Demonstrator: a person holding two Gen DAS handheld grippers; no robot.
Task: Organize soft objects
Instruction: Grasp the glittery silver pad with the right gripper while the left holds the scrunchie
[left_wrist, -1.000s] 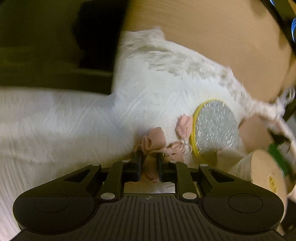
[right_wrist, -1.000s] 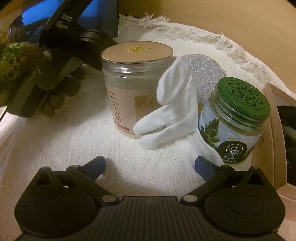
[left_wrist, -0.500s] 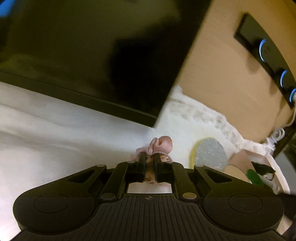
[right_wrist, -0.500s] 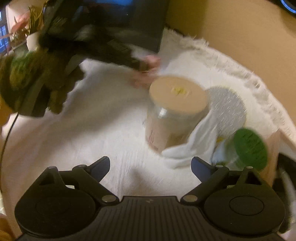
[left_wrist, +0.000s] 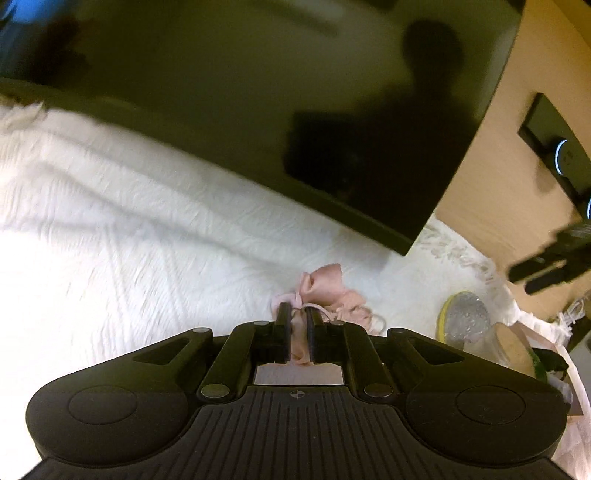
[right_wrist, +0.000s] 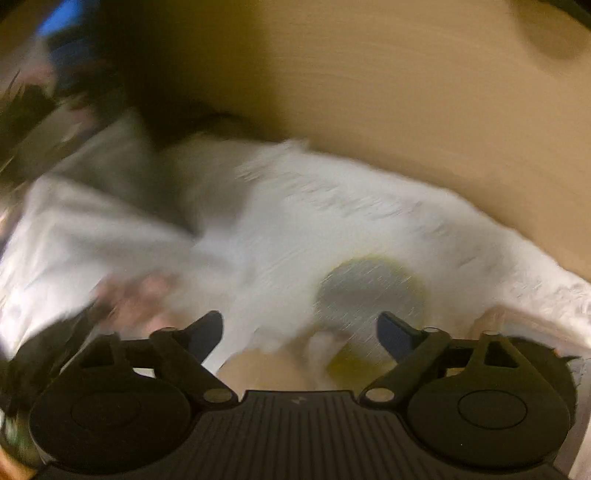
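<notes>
The pink fabric piece (left_wrist: 325, 291) sits pinched between the pressed-together jaws of the left gripper (left_wrist: 297, 314), held above the white woven cloth (left_wrist: 129, 258), probably for carrying. The right gripper (right_wrist: 299, 328) hangs spread and empty, its jaws having just been narrowing.

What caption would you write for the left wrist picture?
Left gripper pinches a pink fabric bundle above a white cloth, beside a dark monitor.

A small pink fabric piece (left_wrist: 325, 291), crumpled with thin cords trailing, sat pinched between the left gripper's (left_wrist: 295, 314) fingers above the white cloth (left_wrist: 147, 258).
</notes>
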